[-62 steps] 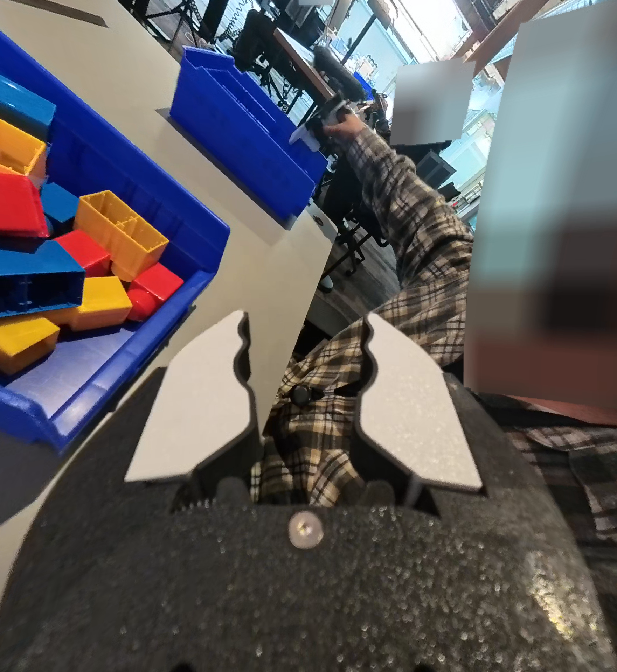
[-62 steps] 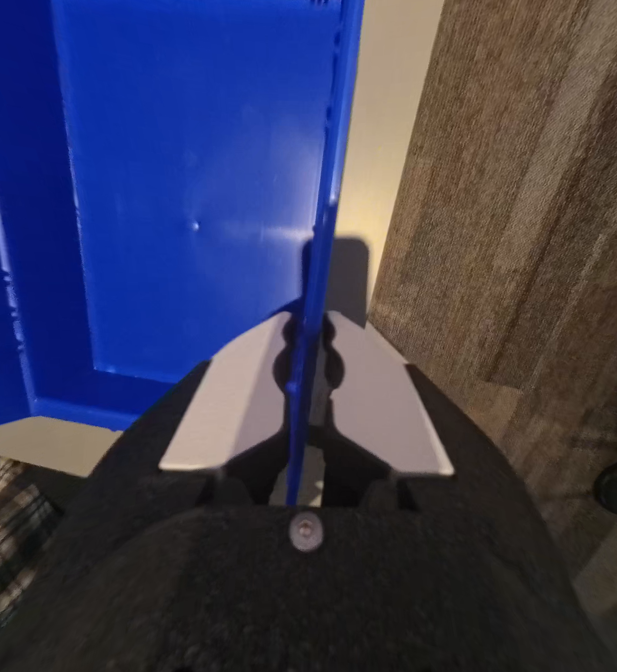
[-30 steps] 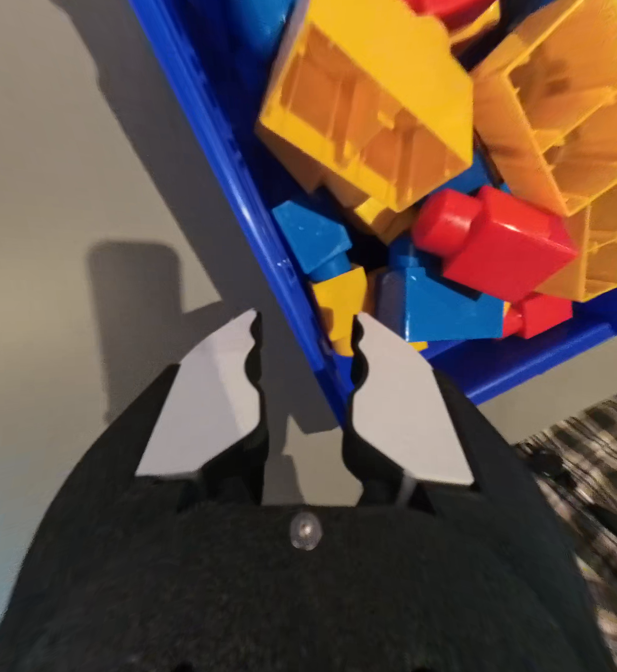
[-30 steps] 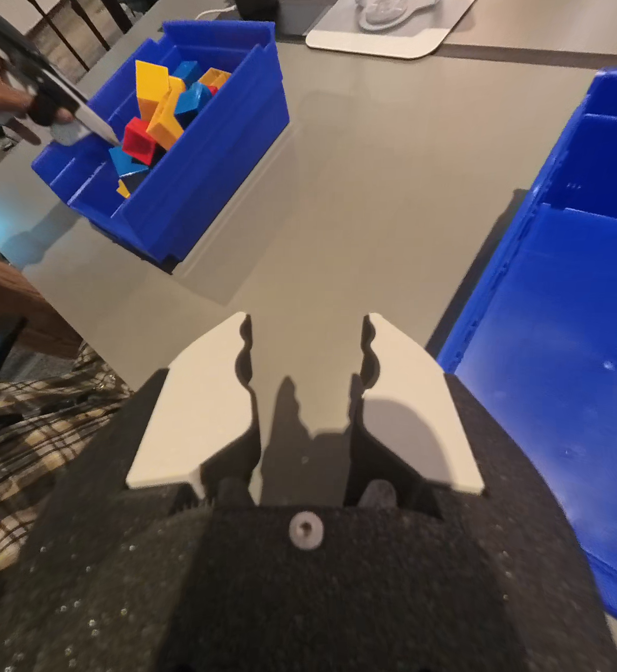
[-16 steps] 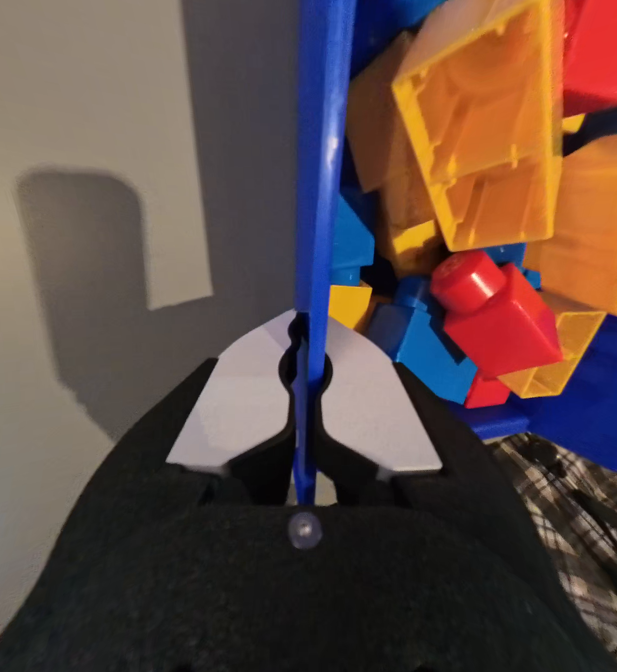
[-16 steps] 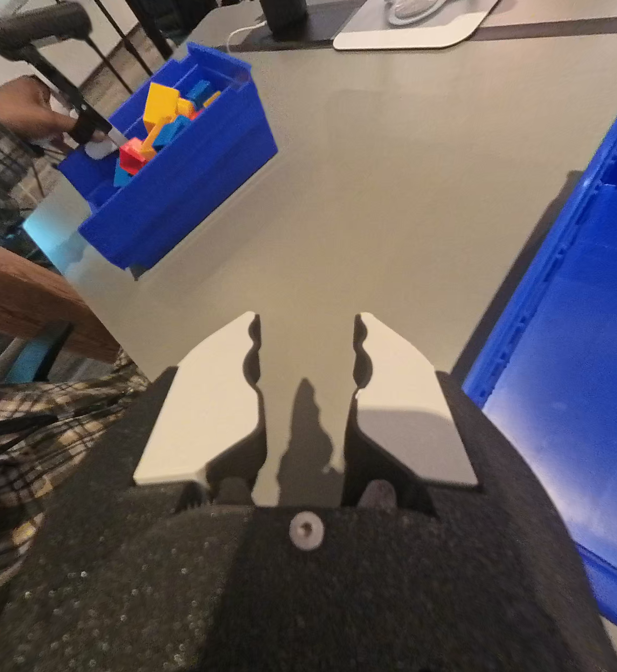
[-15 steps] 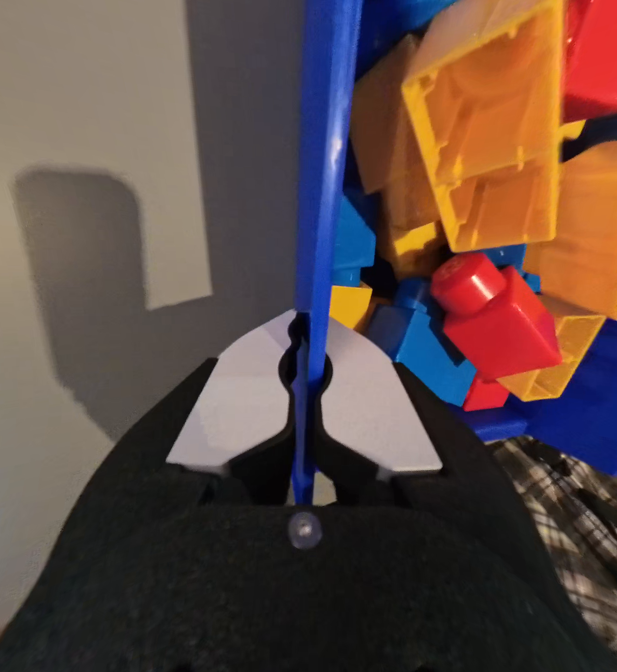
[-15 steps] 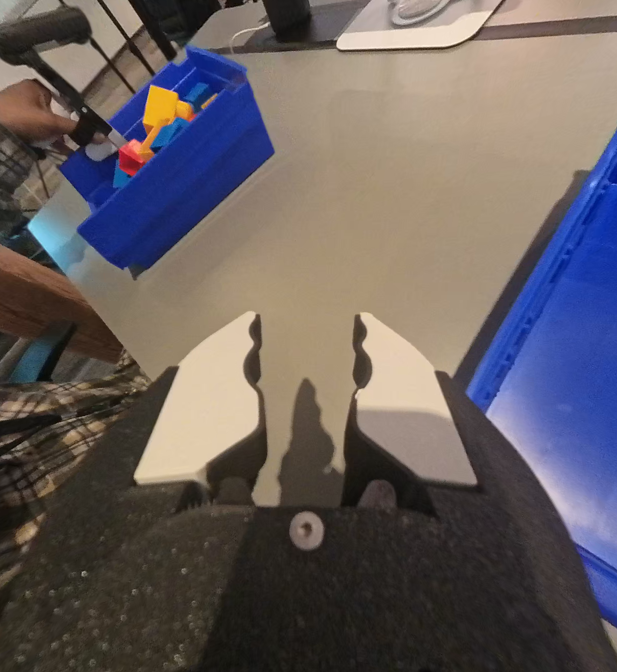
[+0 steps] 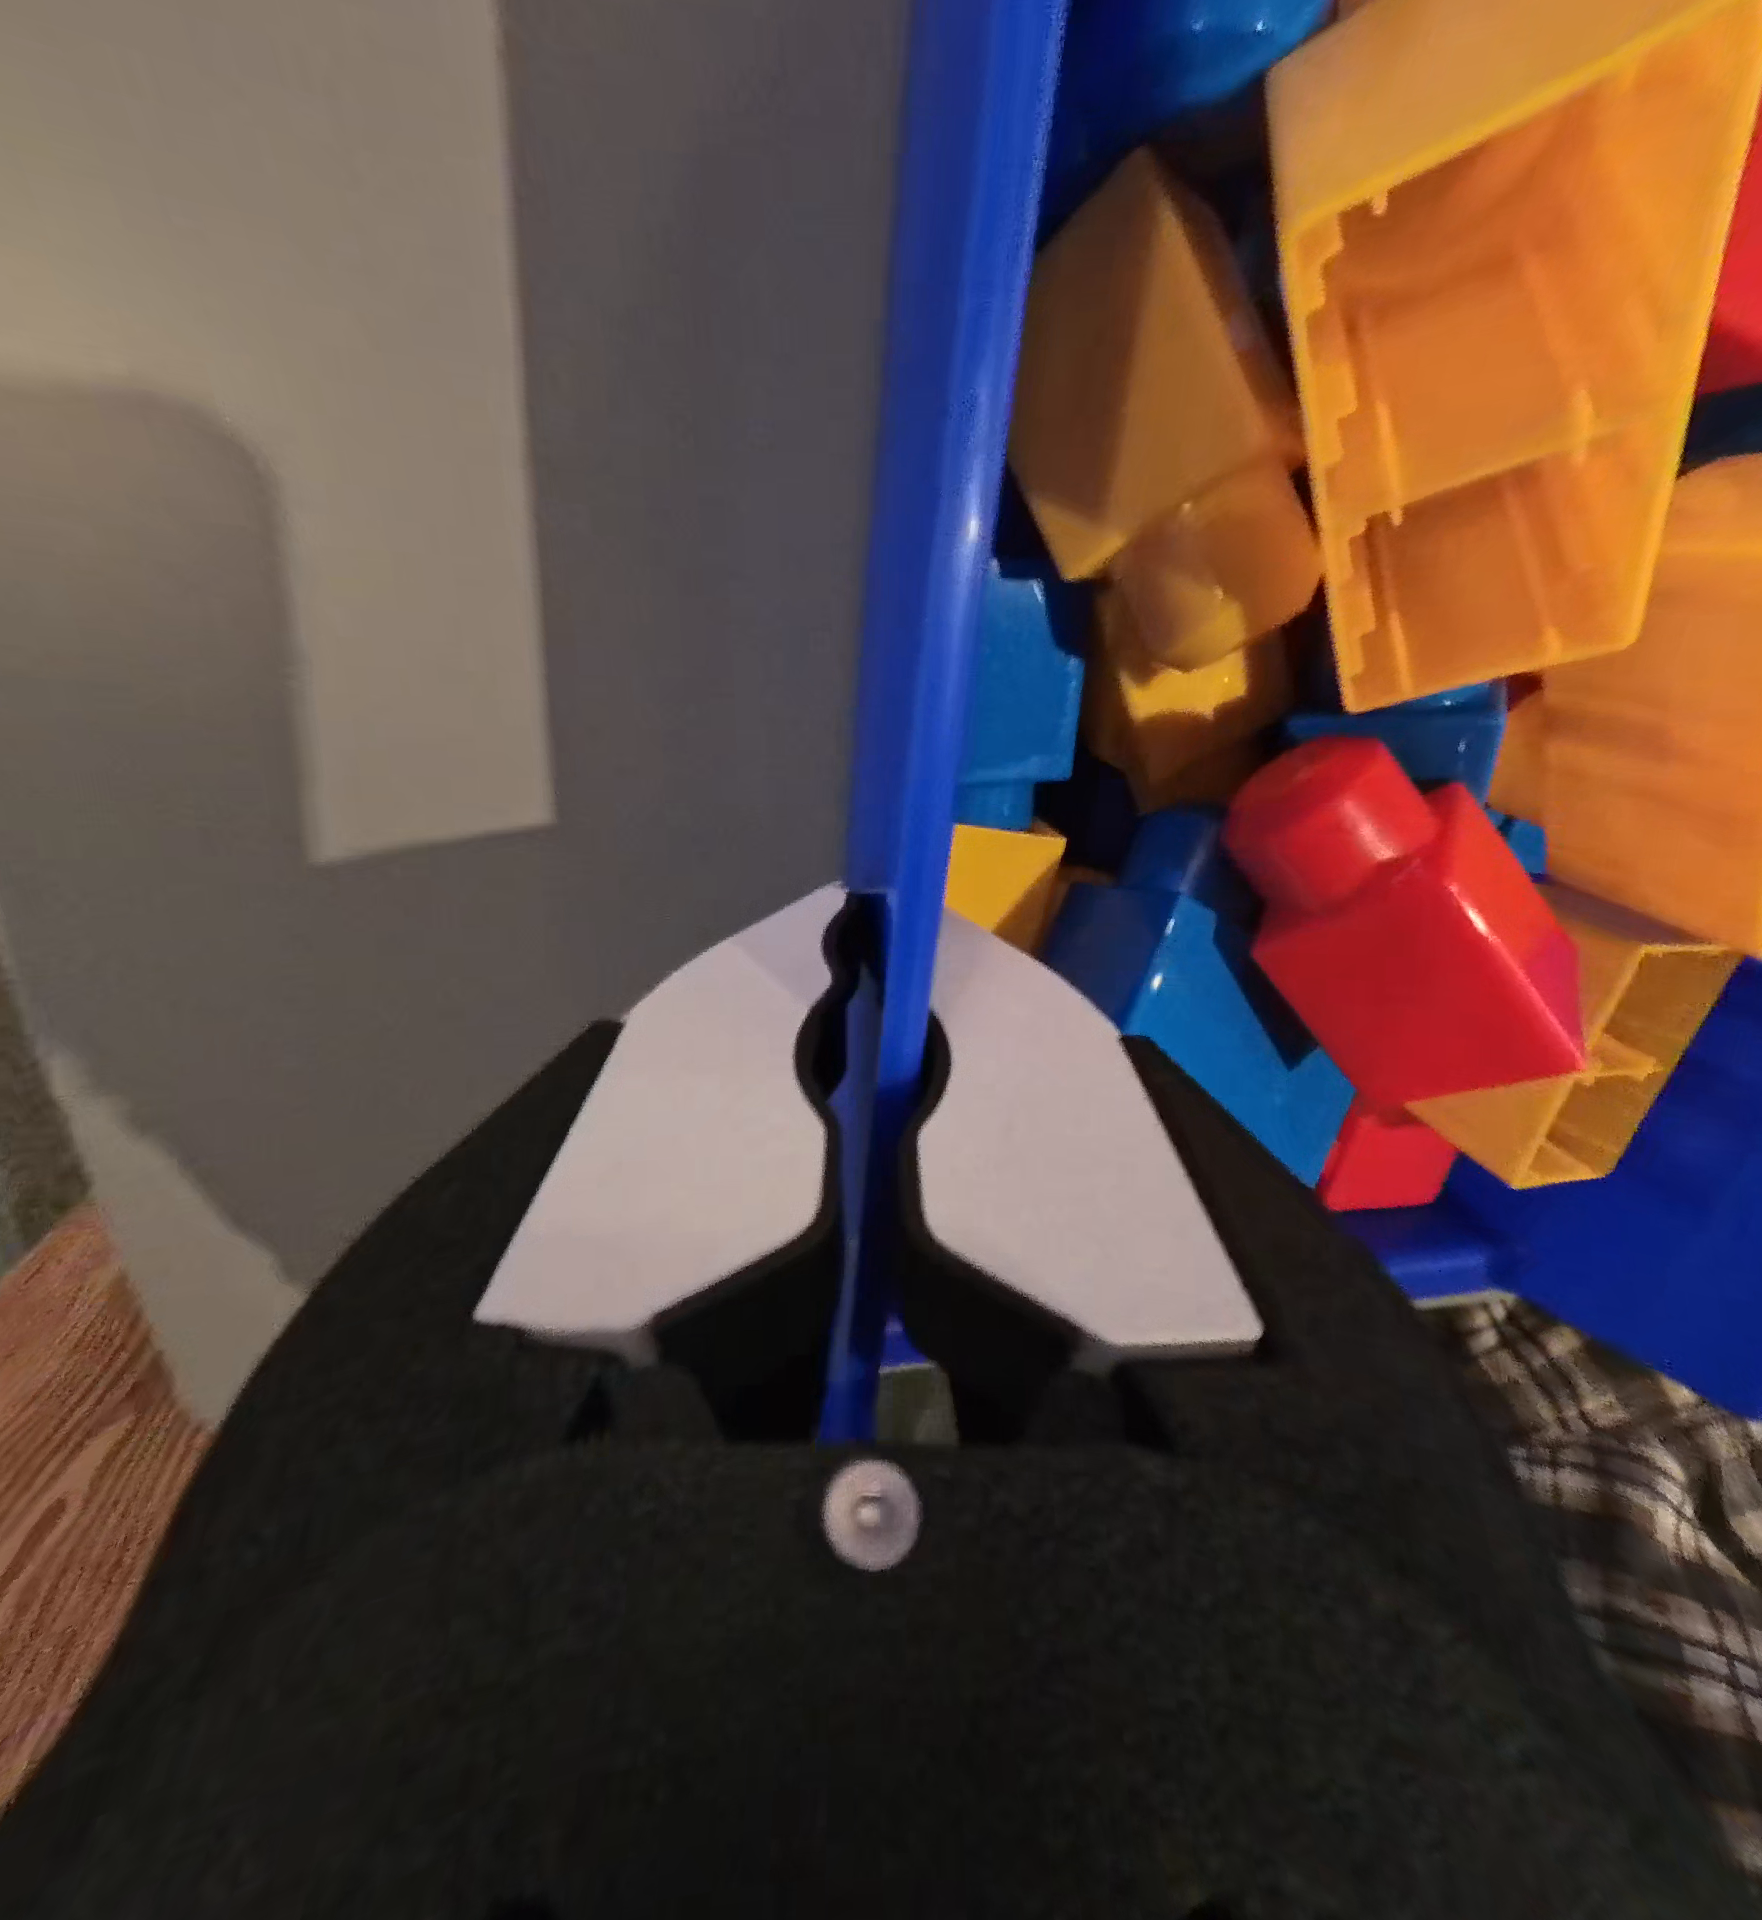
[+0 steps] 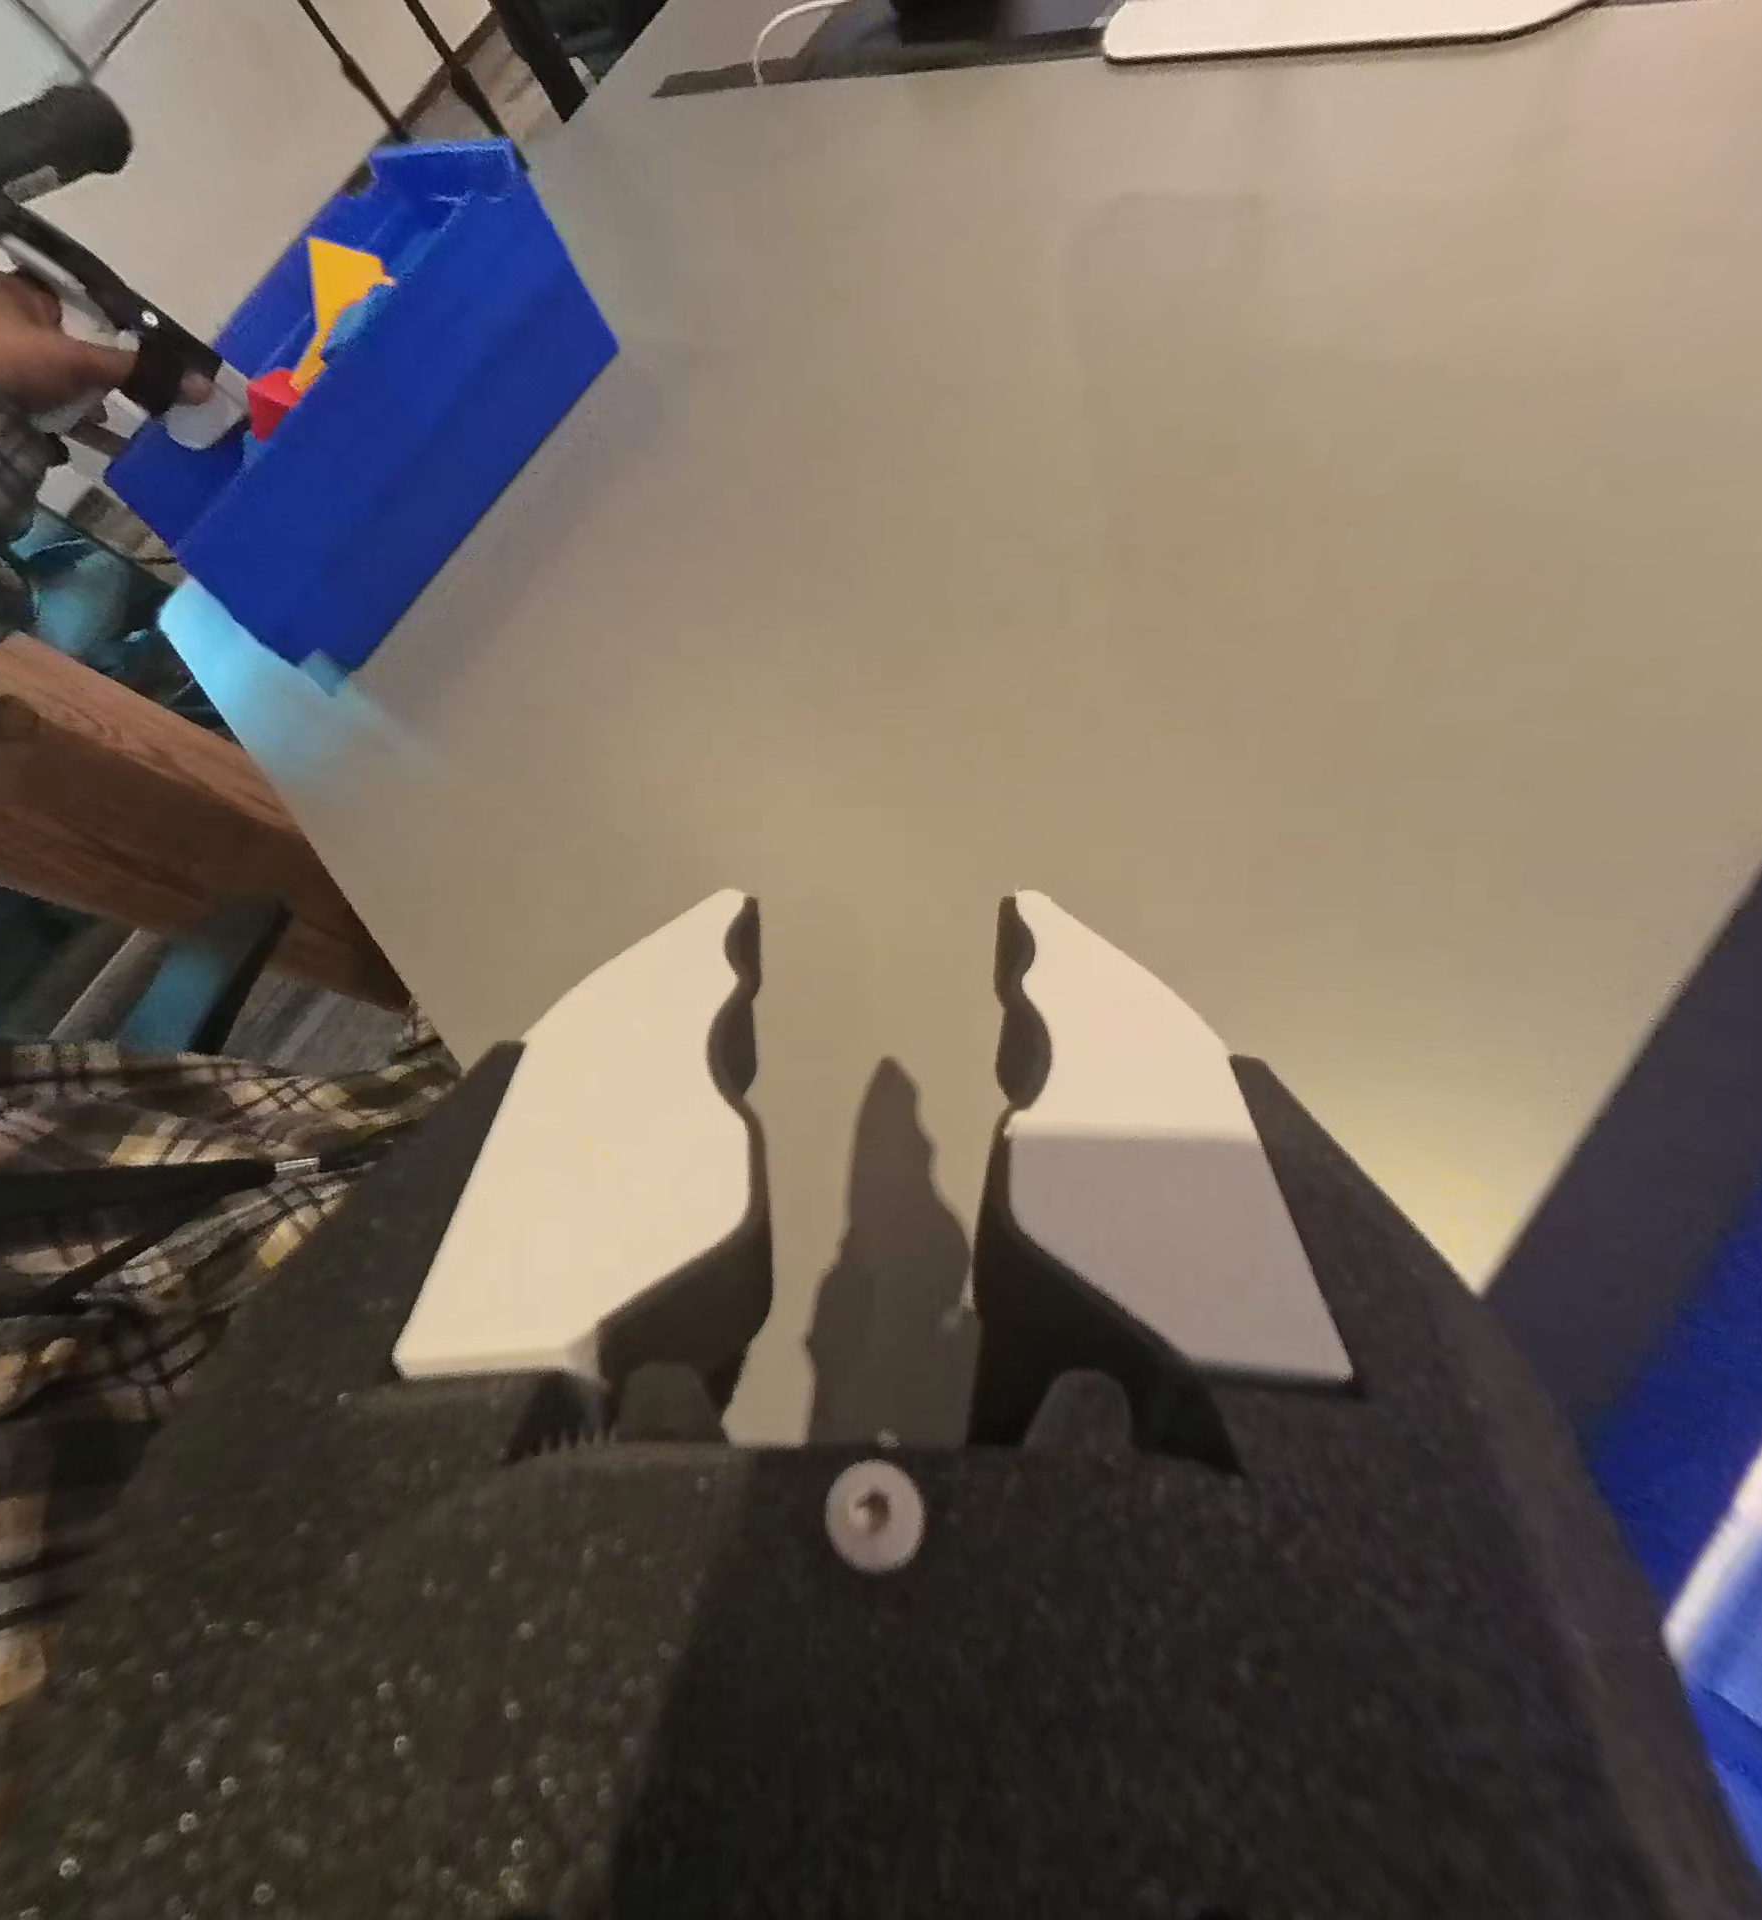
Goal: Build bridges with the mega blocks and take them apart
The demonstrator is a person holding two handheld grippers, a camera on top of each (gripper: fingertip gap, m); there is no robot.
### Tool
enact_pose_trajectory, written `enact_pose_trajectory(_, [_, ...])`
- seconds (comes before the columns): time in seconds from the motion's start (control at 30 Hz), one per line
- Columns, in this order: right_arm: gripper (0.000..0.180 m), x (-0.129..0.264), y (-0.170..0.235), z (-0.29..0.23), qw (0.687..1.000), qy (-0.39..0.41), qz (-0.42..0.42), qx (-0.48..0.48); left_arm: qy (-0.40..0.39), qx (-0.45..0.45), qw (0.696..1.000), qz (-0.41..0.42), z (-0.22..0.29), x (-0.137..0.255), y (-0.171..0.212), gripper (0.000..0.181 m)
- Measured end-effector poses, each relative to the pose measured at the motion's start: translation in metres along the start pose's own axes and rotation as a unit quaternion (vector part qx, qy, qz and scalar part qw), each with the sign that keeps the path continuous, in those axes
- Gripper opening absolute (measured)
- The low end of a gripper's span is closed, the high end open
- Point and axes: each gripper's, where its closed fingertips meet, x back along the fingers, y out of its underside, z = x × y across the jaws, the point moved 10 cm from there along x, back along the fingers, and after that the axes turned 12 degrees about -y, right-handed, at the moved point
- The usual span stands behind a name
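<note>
In the left wrist view, the left hand-held gripper (image 9: 882,1029), black foam-covered with two pale grey fingers, is closed on the thin side wall of a blue plastic storage bin (image 9: 944,436). That wall runs as a narrow blue strip from the gripper at centre frame straight up to the top edge, so the bin's long axis lies along the gripper's pointing direction. To the right of the wall, inside the bin, the chunky plastic mega blocks are piled: a single-stud red block (image 9: 1396,925) just right of the fingers, a blue block (image 9: 1168,997) beneath it, and large hollow yellow blocks (image 9: 1511,416) filling the upper right. To the left of the wall is the bare grey counter (image 9: 233,260), crossed by shadow.

In the right wrist view, the right hand-held gripper (image 10: 877,925) hangs open and empty above the counter (image 10: 1064,468), its fingers spread apart. The bin of blocks (image 10: 409,416) sits well away at the upper left of that frame, with the left gripper (image 10: 196,416) at its near end, held by a hand in a plaid sleeve. A second blue plastic bin (image 10: 1708,1299) occupies the lower right edge.

The left gripper is plainly the nearer one to the blocks; the right one has open counter between it and them. Judging by the grip on the wall, the bin is being positioned or tipped, and no bridge is begun.
</note>
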Motion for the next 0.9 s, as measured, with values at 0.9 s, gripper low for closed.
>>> enact_pose_trajectory(0.9, [0.041,-0.053,-0.018,-0.015,0.999,-0.009,-0.039,-0.018,-0.041,-0.032,0.999,0.007,-0.118,-0.001,-0.026,0.006])
